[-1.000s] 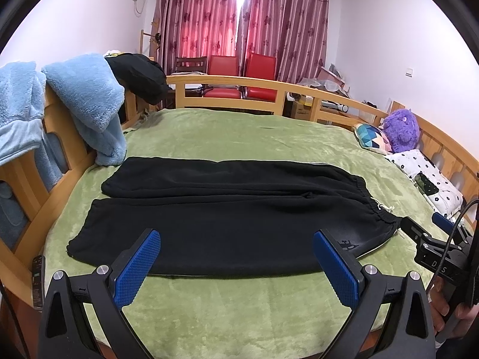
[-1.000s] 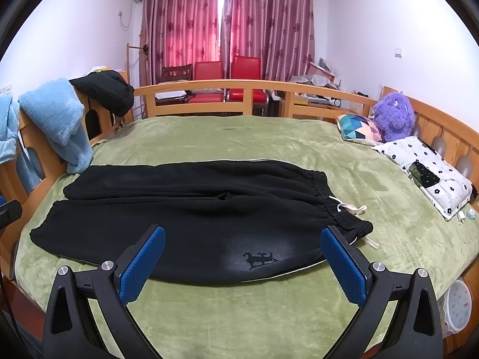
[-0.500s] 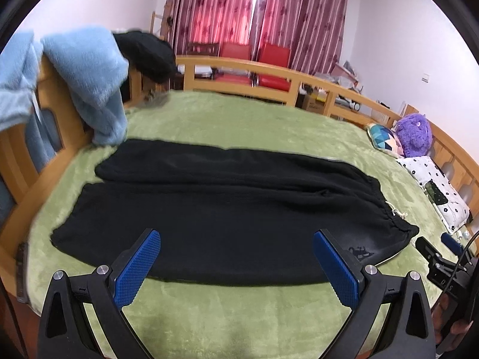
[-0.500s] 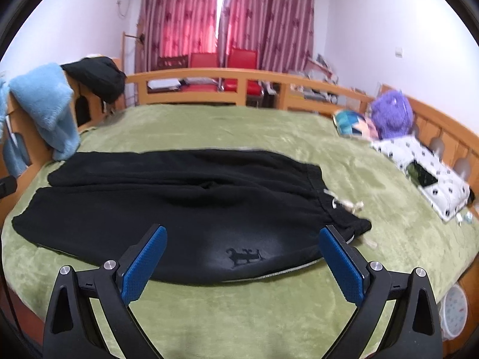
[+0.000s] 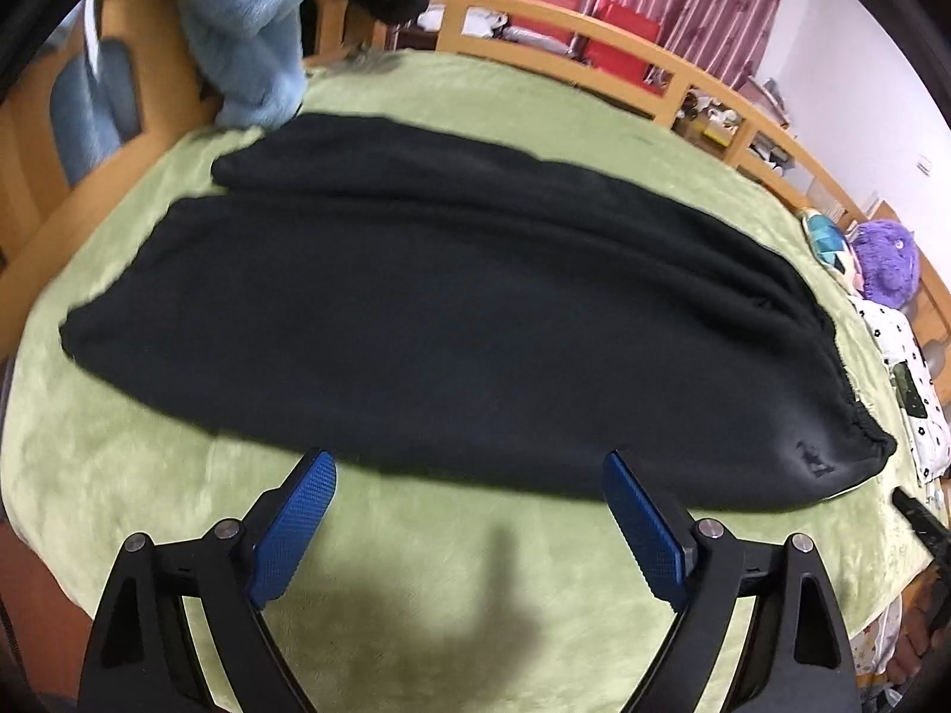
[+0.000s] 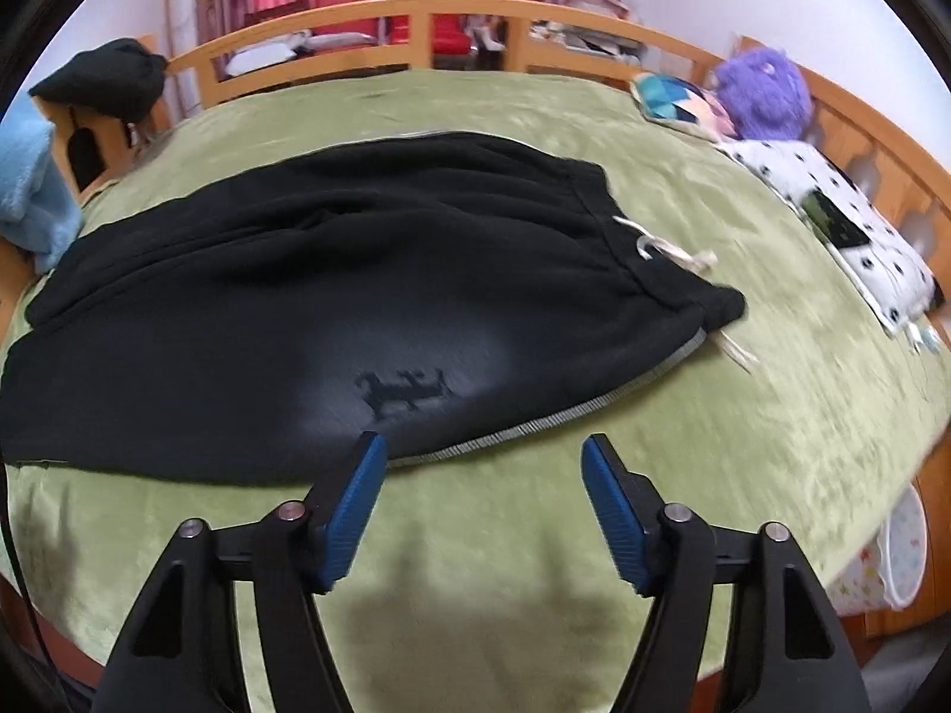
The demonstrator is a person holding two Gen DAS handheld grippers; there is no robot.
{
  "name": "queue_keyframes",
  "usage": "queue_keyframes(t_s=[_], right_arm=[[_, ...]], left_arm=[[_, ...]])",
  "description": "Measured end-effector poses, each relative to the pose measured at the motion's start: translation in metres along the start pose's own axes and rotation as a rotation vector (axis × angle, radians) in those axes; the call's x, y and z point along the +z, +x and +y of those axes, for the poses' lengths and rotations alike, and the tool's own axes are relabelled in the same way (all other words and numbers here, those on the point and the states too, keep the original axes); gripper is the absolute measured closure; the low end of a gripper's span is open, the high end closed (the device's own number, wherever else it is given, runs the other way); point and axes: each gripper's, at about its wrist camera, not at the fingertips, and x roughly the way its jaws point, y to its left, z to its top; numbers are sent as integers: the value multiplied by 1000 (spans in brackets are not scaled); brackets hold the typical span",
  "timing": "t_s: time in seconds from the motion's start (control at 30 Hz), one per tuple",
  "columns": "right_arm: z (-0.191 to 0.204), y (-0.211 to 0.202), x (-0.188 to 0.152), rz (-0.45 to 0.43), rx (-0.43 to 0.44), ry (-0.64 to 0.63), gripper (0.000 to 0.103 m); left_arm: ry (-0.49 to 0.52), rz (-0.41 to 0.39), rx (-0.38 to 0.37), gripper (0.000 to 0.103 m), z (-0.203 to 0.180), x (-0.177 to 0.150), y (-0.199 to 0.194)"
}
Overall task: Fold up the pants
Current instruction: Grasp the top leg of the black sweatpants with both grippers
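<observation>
Holds the left gripper (image 5: 466,469) low over the light green plush blanket (image 5: 148,505), blue ribbed pads spread wide, with nothing between them. Holds the right gripper (image 6: 484,445) the same way, a little less wide but also empty. Finds the black fleece jogger pants (image 5: 446,327) spread flat on this blanket, directly in front of both tools, with the near edge just beyond the fingertips and not yet touched. Places the long axis of the garment across both views, from left to right: leg cuffs (image 5: 95,327) on the far left, gathered waistband (image 6: 630,249) with its pale drawstring (image 6: 660,249) on the right. Puts the two legs side by side, one behind the other, so probably no fold is made yet. Puts the right tool nearer to the waist end, just in front of the grey side stripe (image 6: 535,425) and the small dark horse-like logo (image 6: 404,389); puts the left tool in front of the middle of the near leg, well apart from the cuffs. Judging from this, needs a forward reach to pinch the near long edge and carry it over the far leg, or a shift of the left tool toward the cuffs first.
</observation>
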Motion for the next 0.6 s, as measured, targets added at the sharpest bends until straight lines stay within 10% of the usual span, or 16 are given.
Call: queue_keyframes(t_s=[0.23, 0.6], right_arm=[[8, 0, -7, -152, 106, 16, 24], [-47, 72, -17, -44, 121, 205, 26]], left_arm=[[-50, 9, -15, 13, 4, -2, 3], [-150, -55, 16, 13, 59, -41, 9]])
